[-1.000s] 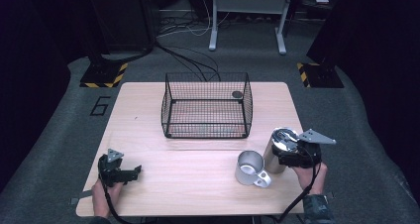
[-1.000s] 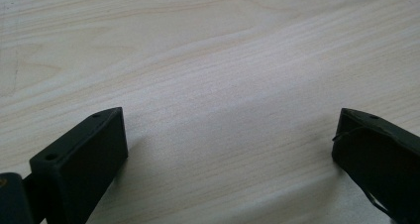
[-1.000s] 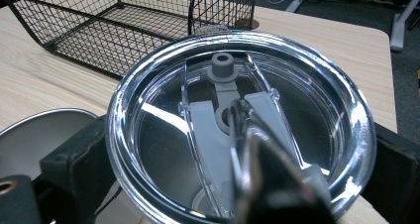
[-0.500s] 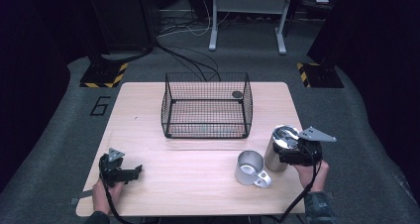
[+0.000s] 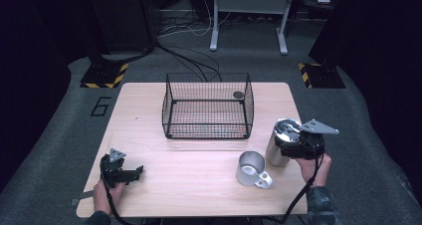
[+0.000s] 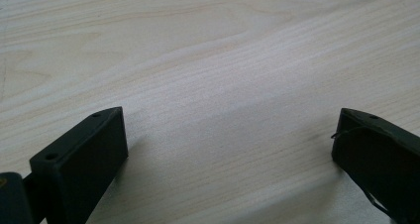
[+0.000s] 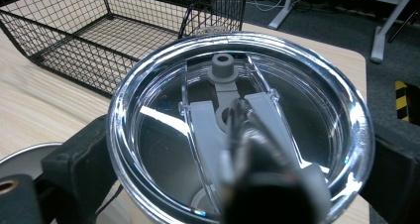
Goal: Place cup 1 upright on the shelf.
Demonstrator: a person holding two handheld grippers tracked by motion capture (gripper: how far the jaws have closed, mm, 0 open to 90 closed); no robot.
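Barely shifted since a second ago, the right gripper (image 5: 291, 146) holds its tumbler a touch farther from the mug.

Left gripper (image 5: 130, 174) rests on the pale wooden worktop (image 5: 199, 185), fingers apart and empty; black wire basket (image 5: 208, 105) holds nothing; steel handled mug (image 5: 251, 169) stands beside the clear-lidded steel tumbler (image 5: 279, 141), clamped upright, seemingly not yet basketed.

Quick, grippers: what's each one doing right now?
Left gripper: open, jaws wide apart over bare table, holding nothing.
Right gripper: shut on the steel tumbler, one jaw on each side below its clear lid.
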